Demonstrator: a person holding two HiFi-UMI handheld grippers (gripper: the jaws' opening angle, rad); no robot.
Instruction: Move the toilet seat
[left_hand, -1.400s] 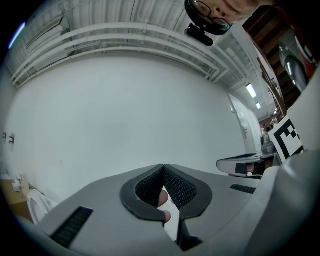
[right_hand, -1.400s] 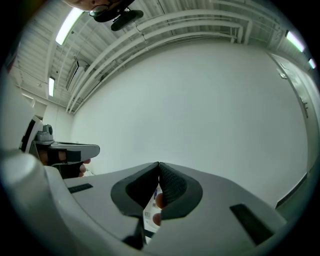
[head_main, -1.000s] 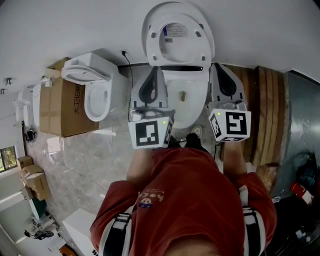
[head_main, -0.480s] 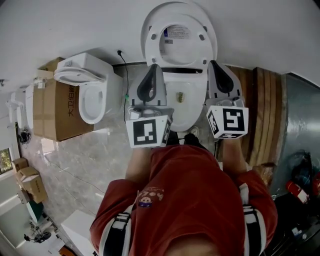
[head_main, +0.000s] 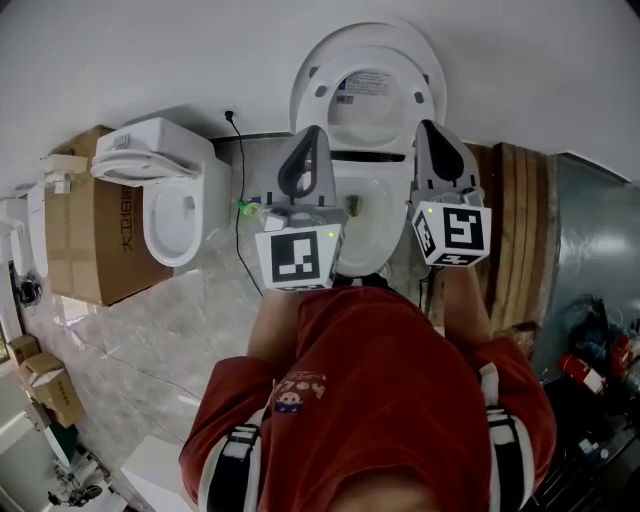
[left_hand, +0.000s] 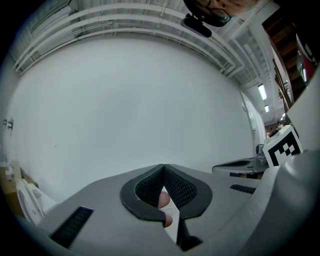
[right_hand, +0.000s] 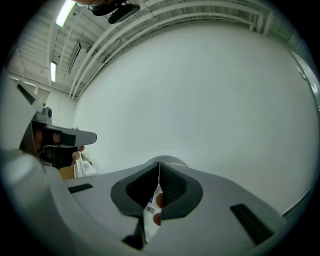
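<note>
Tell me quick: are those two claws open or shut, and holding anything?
Left gripper: shut, tips together, holding nothing.
Right gripper: shut, tips together, holding nothing.

A second white toilet (head_main: 170, 195) stands at nine o'clock, just beside a brown cardboard box (head_main: 85, 240), with a black cable (head_main: 233, 140) running down the wall near it. Wooden boards (head_main: 520, 230) stand at three o'clock. Smaller cartons (head_main: 40, 385) sit by the marbled floor (head_main: 170, 330) at eight o'clock.
</note>
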